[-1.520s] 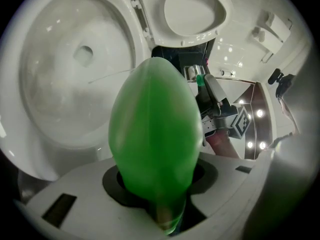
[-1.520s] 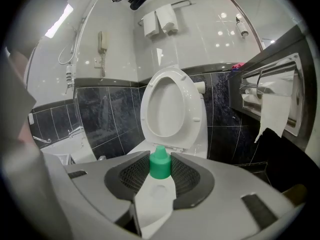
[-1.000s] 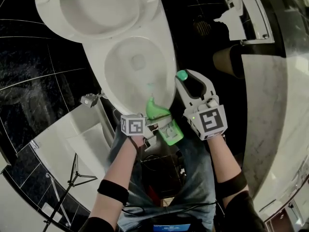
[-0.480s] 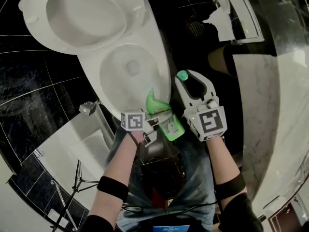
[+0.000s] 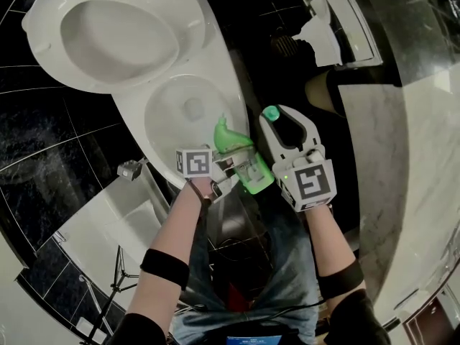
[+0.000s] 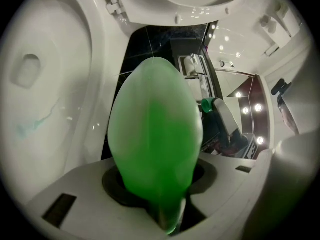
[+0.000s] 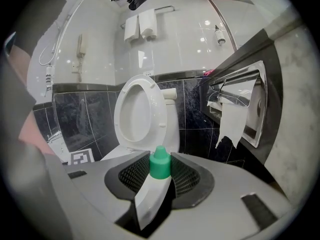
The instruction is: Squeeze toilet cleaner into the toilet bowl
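My left gripper (image 5: 231, 172) is shut on a green toilet cleaner bottle (image 5: 241, 160), whose bent nozzle reaches over the near rim of the white toilet bowl (image 5: 165, 117). In the left gripper view the bottle (image 6: 155, 139) fills the space between the jaws of that gripper (image 6: 162, 199), with the bowl (image 6: 45, 84) to its left. A faint bluish-green streak (image 6: 37, 124) marks the bowl's wall. My right gripper (image 5: 279, 121) stays just right of the bottle, shut on the green cap (image 5: 271, 113). The right gripper view shows the cap (image 7: 160, 165) pinched upright in the right gripper (image 7: 160, 179).
The toilet seat and lid (image 5: 100, 38) are raised behind the bowl. A wall-mounted toilet paper holder (image 7: 245, 114) with a hanging sheet is on the right, beside a marble counter (image 5: 410, 164). Dark tiled walls surround the toilet. The person's legs are below the grippers.
My left gripper has carried the bottle further along the bowl's rim, so the nozzle now hangs over the bowl's right side. The right gripper with the cap has shifted only slightly.
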Available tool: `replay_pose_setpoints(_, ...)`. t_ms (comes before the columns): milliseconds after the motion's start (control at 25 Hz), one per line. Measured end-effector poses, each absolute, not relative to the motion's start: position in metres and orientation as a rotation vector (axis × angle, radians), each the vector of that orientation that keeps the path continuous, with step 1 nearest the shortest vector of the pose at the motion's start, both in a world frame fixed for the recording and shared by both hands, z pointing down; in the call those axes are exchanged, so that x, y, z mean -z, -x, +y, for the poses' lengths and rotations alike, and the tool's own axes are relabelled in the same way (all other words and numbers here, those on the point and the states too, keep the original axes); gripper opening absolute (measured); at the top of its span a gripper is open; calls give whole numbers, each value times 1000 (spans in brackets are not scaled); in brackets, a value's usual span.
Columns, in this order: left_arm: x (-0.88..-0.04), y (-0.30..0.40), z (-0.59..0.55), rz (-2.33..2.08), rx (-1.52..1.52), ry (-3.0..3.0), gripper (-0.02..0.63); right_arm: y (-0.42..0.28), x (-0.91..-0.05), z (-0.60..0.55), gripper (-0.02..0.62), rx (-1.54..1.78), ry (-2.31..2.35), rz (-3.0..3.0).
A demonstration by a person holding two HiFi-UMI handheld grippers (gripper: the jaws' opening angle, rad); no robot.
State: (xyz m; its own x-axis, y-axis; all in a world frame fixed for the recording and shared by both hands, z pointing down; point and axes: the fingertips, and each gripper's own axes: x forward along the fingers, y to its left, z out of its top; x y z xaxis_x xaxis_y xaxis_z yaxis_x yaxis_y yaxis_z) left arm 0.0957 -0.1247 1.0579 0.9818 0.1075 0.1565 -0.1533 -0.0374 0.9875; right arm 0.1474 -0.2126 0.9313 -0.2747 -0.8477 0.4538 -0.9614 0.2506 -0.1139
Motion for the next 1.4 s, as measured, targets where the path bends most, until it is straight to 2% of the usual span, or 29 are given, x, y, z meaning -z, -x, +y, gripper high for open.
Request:
replay_pose_setpoints(760,-1055,-93,-232,-161,-45,-1646,178,-149,-931,-223,146,-534,-1675,-2221)
replay_pose_setpoints(1400,-1056,-23,-277,-333,62,-1647,176,-118,-935,-235,146,-521,-1603,-2260)
